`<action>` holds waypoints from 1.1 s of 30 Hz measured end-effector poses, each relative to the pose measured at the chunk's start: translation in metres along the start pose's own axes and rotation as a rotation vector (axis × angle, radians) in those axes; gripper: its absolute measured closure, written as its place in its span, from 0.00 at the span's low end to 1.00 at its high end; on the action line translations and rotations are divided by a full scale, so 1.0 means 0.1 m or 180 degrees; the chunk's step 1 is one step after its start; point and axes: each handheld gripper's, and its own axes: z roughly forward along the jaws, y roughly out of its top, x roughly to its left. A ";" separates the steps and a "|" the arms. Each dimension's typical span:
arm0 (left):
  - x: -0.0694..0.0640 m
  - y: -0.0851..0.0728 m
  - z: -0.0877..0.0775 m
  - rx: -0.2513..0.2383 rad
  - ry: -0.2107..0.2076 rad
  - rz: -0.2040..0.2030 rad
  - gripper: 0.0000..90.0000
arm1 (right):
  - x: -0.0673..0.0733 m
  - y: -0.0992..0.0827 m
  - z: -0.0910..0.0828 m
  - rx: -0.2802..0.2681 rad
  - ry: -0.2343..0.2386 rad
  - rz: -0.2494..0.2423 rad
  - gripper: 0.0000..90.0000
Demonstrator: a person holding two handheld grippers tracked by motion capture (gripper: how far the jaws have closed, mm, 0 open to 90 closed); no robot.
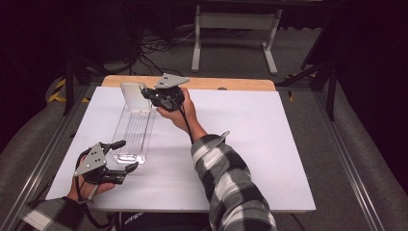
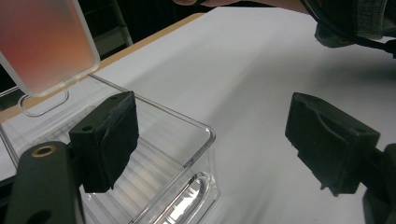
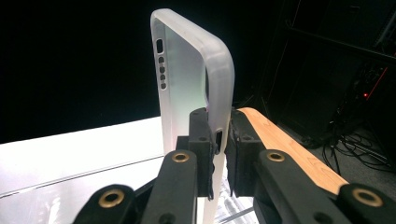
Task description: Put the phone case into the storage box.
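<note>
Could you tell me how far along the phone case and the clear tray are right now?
Done: the right hand-held gripper is shut on the frosted phone case. In hand: the case hangs over the clear tray's far end. Left: setting it down; the left hand-held gripper waits open.

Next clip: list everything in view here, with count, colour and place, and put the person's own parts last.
phone case: one, frosted translucent, held upright over the tray's far end.
tray: one, clear plastic, long, on the board's left half.
board: one, white, covering the table.
table: one, wooden edge at the far side.
stand: one, grey, on the floor beyond.
cables: several, black, floor beyond.
right gripper: black, shut on the phone case.
left gripper: black, open at the tray's near end.
sleeves: two, black-and-white plaid.
</note>
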 end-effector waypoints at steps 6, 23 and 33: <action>0.00 -0.01 -0.01 0.0009 0.0005 0.0006 0.20 | -0.03 0.00 0.06 0.0034 -0.0016 0.0004 0.91; 0.03 -0.05 -0.04 0.0010 0.0051 -0.0056 0.20 | -0.18 -0.15 0.36 0.0158 -0.0032 0.0082 0.91; 0.03 -0.05 -0.02 0.0027 0.0011 -0.0042 0.20 | -0.25 -0.35 0.52 0.0307 -0.0100 0.0171 0.91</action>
